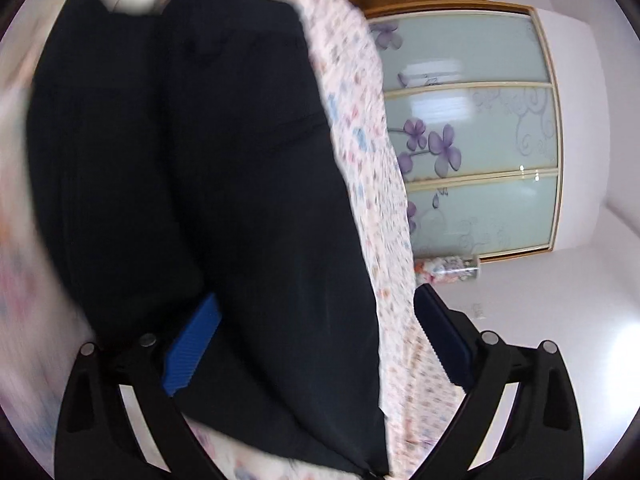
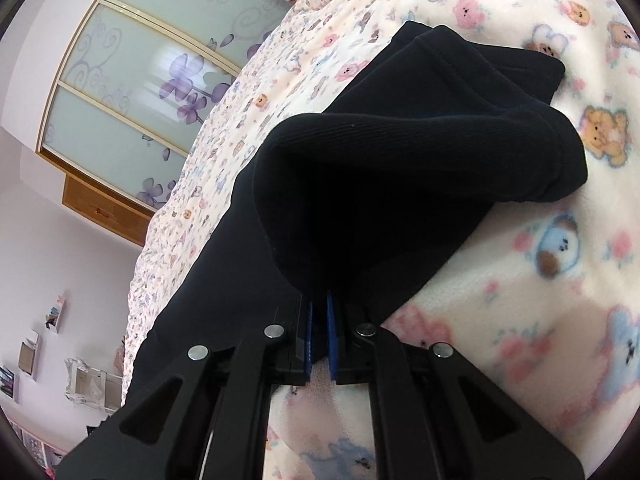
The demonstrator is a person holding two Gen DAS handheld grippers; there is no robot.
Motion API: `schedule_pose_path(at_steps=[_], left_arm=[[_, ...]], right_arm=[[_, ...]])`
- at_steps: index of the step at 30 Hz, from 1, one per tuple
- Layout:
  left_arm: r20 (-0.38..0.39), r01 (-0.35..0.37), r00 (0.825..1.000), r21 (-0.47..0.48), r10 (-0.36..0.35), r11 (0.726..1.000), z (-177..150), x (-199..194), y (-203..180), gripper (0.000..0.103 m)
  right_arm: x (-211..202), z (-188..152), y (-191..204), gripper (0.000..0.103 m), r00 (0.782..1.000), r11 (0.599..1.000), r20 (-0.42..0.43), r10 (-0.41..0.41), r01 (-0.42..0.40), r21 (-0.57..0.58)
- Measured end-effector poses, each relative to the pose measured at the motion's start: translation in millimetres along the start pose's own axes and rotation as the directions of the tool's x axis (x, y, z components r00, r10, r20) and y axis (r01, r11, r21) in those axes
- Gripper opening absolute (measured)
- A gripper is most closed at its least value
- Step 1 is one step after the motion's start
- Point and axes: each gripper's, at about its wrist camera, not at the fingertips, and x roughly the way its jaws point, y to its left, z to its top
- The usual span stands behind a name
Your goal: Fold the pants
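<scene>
In the right wrist view the right tongs [image 2: 320, 332] are sitting at the lower centre of the frame, their blue pads [image 2: 331, 336] drawn nearly together and clenching a fold of the black pants [image 2: 400, 184]. The pinched cloth is bulging up from the tips toward the centre and right of the frame, while a ribbed cuff or hem (which one is hard to say) is lying at the upper right on the bear-print blanket [image 2: 540, 280]. Another length of the pants is running down toward the lower left, beside the tongs' frame.

In the left wrist view the left tongs [image 1: 316, 340] are standing wide apart at the bottom of the frame, released; one blue pad [image 1: 192, 348] is touching or lying against the dark cloth, and the other pad is lying over the blanket [image 1: 360, 128]. The pants [image 1: 192, 168] are filling the left and centre of this blurred view. A wardrobe door with purple flowers [image 1: 472, 136] is showing at the right.
</scene>
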Motion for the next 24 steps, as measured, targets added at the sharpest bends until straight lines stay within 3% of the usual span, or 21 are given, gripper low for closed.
schedule_pose_path(at_steps=[3,4,6,7,8,10,16,20,24], left_arm=[[0.088,-0.033,0.996,0.081,0.026,0.996,9,-5,-4,0.090],[0.097,-0.041,0.995,0.091,0.032,0.995,10,-7,-3,0.081],[0.115,-0.033,0.993,0.104,0.021,0.994,10,-10,-2,0.052],[0.126,-0.044,0.992,0.111,0.030,0.993,9,-12,-2,0.020],[0.138,-0.053,0.990,0.117,0.037,0.992,8,-14,-3,0.007],[0.160,-0.049,0.987,0.126,0.028,0.991,7,-23,-4,0.007],[0.272,-0.125,0.960,0.195,0.069,0.973,-18,-56,-19,0.006],[0.359,-0.189,0.927,0.192,0.110,0.963,-44,-80,-21,0.006],[0.422,-0.353,0.874,0.212,0.240,0.911,-56,-73,-25,0.007]], right_arm=[[0,0,-1,0.006,1.000,1.000,0.002,0.003,-0.003,0.000],[0,0,-1,0.006,1.000,1.000,0.004,0.002,-0.002,-0.003],[0,-1,-1,0.006,1.000,1.000,0.010,-0.002,0.002,-0.009],[0,-1,-1,0.006,1.000,1.000,0.011,-0.003,0.003,-0.011],[0,-1,-1,0.006,1.000,1.000,0.012,-0.002,0.002,-0.011],[0,-1,-2,0.006,1.000,1.000,0.010,0.003,-0.003,-0.005],[-4,0,-3,0.006,1.000,1.000,0.009,0.025,-0.025,0.008],[-7,1,-8,0.006,0.999,0.999,0.008,0.046,-0.046,0.022],[-5,2,-10,0.006,0.999,0.999,0.000,0.043,-0.043,0.022]])
